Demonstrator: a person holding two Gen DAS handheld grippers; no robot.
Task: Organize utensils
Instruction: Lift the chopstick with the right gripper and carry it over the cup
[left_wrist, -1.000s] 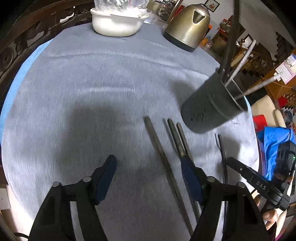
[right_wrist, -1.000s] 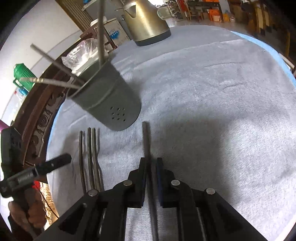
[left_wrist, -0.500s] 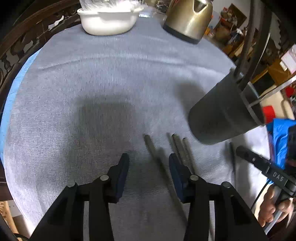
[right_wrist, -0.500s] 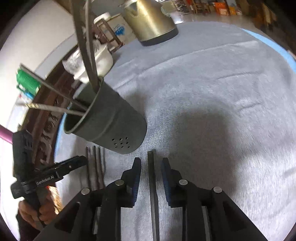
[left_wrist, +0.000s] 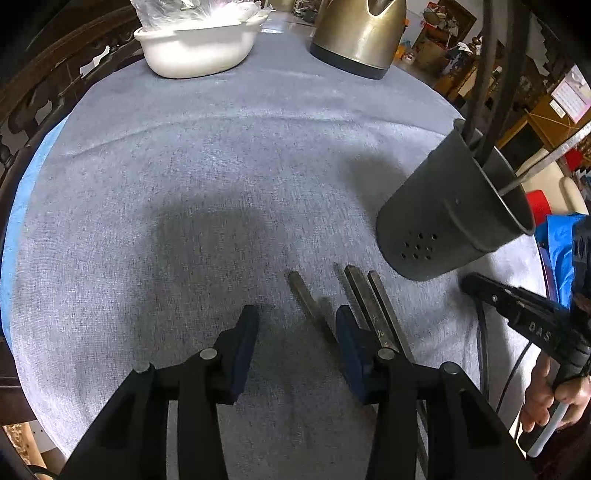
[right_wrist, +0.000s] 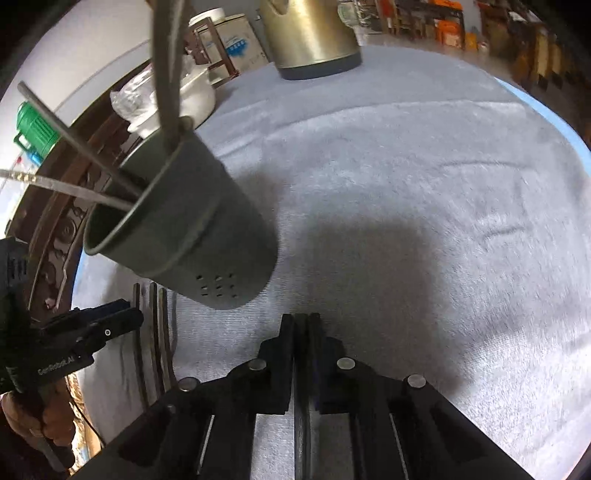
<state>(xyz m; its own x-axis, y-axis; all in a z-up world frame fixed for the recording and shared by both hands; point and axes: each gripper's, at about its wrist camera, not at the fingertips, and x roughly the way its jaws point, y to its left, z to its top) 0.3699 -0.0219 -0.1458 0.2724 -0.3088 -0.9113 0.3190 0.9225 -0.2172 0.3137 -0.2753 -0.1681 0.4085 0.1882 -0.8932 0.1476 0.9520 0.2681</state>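
- The left gripper (left_wrist: 295, 325) points down at the grey cloth-covered counter (left_wrist: 221, 177), its blue-padded jaws apart with only bare cloth between them.
- The left gripper's jaws closed part-way a moment ago and have since held steady.
- A loose dark chopstick (left_wrist: 308, 299) lies on the cloth just inside the right-hand jaw, its far end ahead of the fingertips; no pad presses on it.
- A pair of dark square-ended chopsticks (left_wrist: 369, 302) lies side by side just beyond that same jaw, on its outer side.
- The dark grey metal utensil cup with small drain holes (left_wrist: 450, 221) stands ahead and to the right of the left gripper, with several long sticks and handles leaning out of its mouth.
- The right gripper (right_wrist: 303, 321) has just been closing, and its jaws are together, clamped on a thin dark chopstick (right_wrist: 302, 413) that runs back between the pads toward the camera.
- From the right gripper, the same cup (right_wrist: 207, 236) sits ahead and to the left, close to the fingertips.
- Far ahead of both grippers stand a brass-coloured electric kettle (left_wrist: 358, 33) and a white oval bowl holding a clear plastic bag (left_wrist: 199, 48).
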